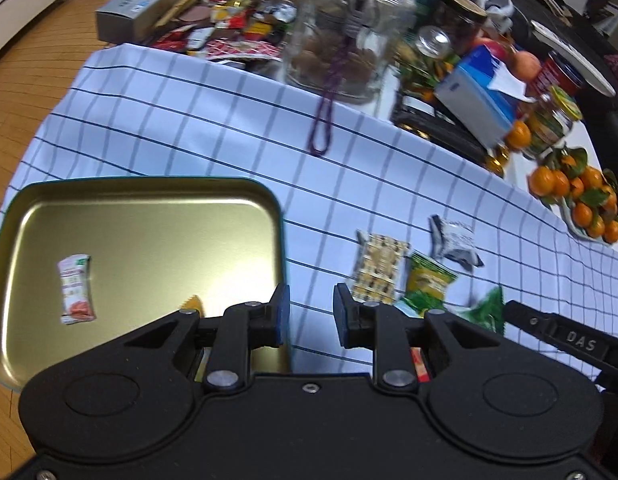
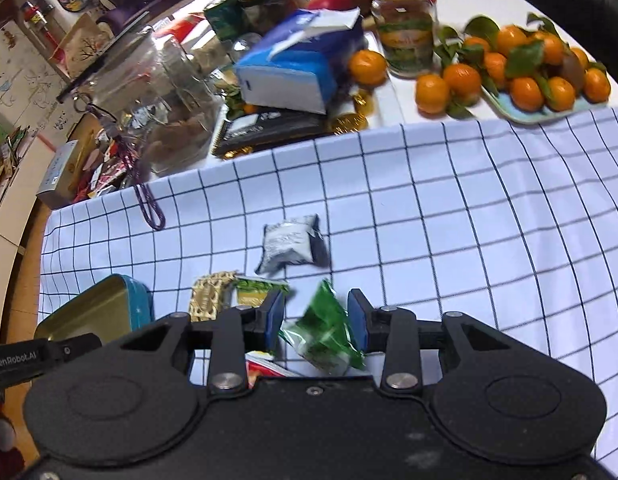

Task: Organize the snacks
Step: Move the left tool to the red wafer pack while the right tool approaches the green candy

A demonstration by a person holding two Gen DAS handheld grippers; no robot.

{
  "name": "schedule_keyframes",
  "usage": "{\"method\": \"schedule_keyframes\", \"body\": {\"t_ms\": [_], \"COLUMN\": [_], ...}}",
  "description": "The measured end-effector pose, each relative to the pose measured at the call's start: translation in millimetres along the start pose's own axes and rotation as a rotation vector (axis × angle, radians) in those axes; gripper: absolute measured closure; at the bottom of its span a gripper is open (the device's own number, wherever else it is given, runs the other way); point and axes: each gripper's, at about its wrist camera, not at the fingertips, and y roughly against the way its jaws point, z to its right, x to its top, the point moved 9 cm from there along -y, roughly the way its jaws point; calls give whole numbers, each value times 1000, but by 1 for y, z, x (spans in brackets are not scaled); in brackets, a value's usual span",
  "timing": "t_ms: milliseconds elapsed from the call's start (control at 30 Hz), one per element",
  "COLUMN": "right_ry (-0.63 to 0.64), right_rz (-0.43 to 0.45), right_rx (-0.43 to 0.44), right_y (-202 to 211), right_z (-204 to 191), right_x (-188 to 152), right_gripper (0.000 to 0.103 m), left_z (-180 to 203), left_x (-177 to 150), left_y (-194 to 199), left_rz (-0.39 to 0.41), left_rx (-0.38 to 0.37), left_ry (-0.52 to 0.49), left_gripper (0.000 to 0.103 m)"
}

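I had the left claw [image 1: 311,314] released, its pads apart with nothing between them, hanging over the right edge of the gold tin tray [image 1: 149,200]. Inside the tray lay a white-and-red snack packet [image 1: 76,289], well left of the claw; an orange scrap [image 1: 193,305] beside it was mostly hidden behind my left finger, so I could not tell what it was.

The right claw [image 2: 316,320] stood spread around a green packet [image 2: 327,330]; motion blur kept me from seeing whether the pads touched it. A red-and-white wrapper [image 2: 261,364] below was cut off by the claw body. Just right of the tray, on the checked cloth [image 2: 429,220] over the counter, lay a patterned yellow packet [image 2: 207,298], a yellow-green packet [image 2: 255,290] partly behind my finger, and a silver-grey packet [image 2: 293,246] farther on. Its print was too smeared to read.
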Motion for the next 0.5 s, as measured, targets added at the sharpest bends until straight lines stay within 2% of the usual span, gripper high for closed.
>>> {"method": "schedule_keyframes", "body": {"t_ms": [200,333,433,500], "right_ry": [54,103,93,76], "right_rz": [-87,-119,-132,-130], "right_rx": [30,6,-9,-22], "right_y": [-5,-8,-10,-9], "right_z": [2,10,22,31], "right_x": [-19,-34,-38,-38], "right_gripper": [64,64,65,65], "left_z": [31,48,63,72], "left_x": [-17,-31,-42,-47], "left_y": [-12,-20,-25,-28], "left_rz": [-51,-105,-153,-159], "left_rx": [-36,-76,-125,-125], "left_ry": [-110,-155,-188,-219], "left_gripper": [69,69,70,70]}}
